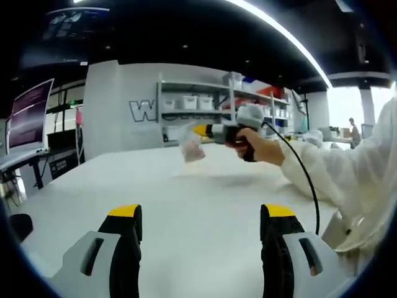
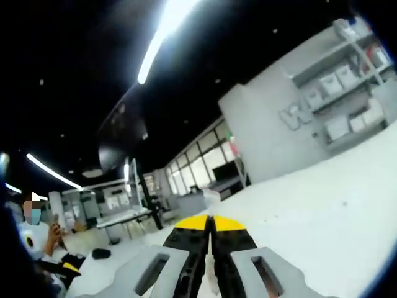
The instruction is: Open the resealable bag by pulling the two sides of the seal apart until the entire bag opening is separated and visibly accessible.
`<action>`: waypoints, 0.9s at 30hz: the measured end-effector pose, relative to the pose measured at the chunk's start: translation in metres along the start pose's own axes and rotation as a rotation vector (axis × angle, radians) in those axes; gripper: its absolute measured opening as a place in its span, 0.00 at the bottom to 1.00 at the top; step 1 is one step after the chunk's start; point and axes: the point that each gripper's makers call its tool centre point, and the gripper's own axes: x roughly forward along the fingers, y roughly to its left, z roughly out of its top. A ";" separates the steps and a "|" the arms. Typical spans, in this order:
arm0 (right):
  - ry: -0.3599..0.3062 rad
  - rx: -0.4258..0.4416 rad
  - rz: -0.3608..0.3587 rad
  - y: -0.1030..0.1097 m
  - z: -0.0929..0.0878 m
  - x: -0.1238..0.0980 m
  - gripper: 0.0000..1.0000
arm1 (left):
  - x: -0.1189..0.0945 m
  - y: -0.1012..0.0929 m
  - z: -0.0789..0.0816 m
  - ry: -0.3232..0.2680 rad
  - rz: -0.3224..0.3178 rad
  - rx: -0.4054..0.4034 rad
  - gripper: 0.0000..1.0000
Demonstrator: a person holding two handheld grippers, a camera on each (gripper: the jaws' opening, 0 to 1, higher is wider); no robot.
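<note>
The left gripper [image 1: 201,217] hovers low over the white table [image 1: 205,198], its yellow-tipped jaws spread wide with nothing between them. Farther across, a hand [image 1: 260,146] (white sleeve, black cable trailing) holds the right gripper [image 1: 200,130] above the tabletop, the clear bag [image 1: 191,144] dangling from its tips. In the right gripper view, its jaws are pressed together on a thin sliver of that bag [image 2: 213,276]. Shelves [image 1: 205,102] line the far wall.
</note>
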 end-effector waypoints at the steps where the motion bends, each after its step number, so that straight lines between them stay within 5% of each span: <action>1: 0.000 -0.003 0.001 0.000 0.000 0.000 0.00 | 0.000 0.000 0.000 -0.001 0.000 0.001 0.77; 27: 0.020 -0.041 0.048 0.015 0.000 -0.027 0.00 | 0.000 -0.003 0.001 -0.004 -0.006 -0.001 0.77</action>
